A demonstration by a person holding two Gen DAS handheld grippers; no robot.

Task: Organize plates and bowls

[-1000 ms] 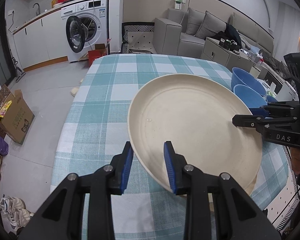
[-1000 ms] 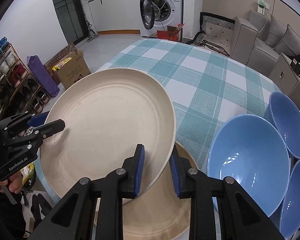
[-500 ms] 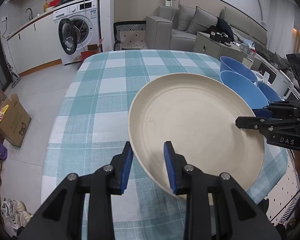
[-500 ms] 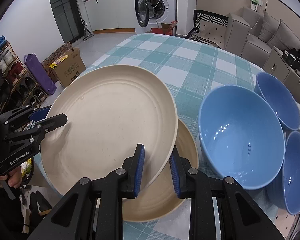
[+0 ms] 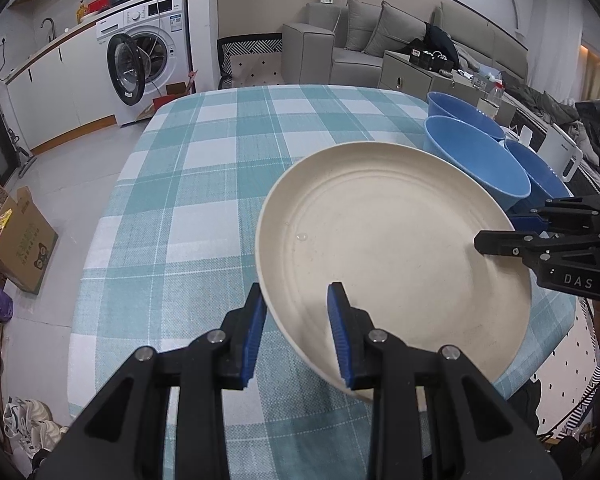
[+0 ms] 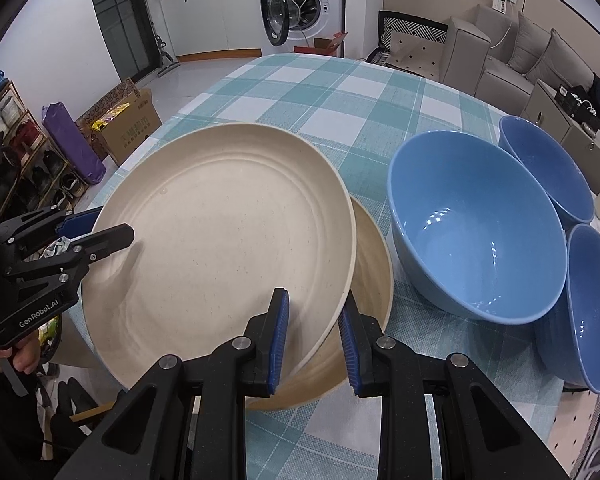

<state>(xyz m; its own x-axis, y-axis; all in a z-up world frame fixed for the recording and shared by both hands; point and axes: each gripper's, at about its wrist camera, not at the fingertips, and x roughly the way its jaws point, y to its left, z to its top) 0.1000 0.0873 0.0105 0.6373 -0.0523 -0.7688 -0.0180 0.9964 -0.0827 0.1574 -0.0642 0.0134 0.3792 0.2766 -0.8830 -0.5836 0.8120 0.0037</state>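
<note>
A large cream plate (image 5: 392, 248) is held in the air over the checked table by both grippers. My left gripper (image 5: 296, 332) is shut on its near rim; my right gripper (image 6: 314, 336) is shut on the opposite rim. The plate also shows in the right wrist view (image 6: 220, 240), hovering over a second cream plate (image 6: 372, 272) that lies on the table. Three blue bowls sit to the right: a big one (image 6: 476, 240), one behind it (image 6: 544, 168), one at the right edge (image 6: 592, 304). The right gripper appears in the left wrist view (image 5: 512, 236), the left one in the right wrist view (image 6: 96, 232).
The table with its teal checked cloth (image 5: 220, 168) stretches away toward a washing machine (image 5: 148, 64) and sofa (image 5: 380, 36). A cardboard box (image 5: 16, 240) stands on the floor at the left. A shoe rack (image 6: 24, 156) stands beside the table.
Both grippers have carried the cream plate toward the blue bowls and lowered it over the second plate. Grips are unchanged.
</note>
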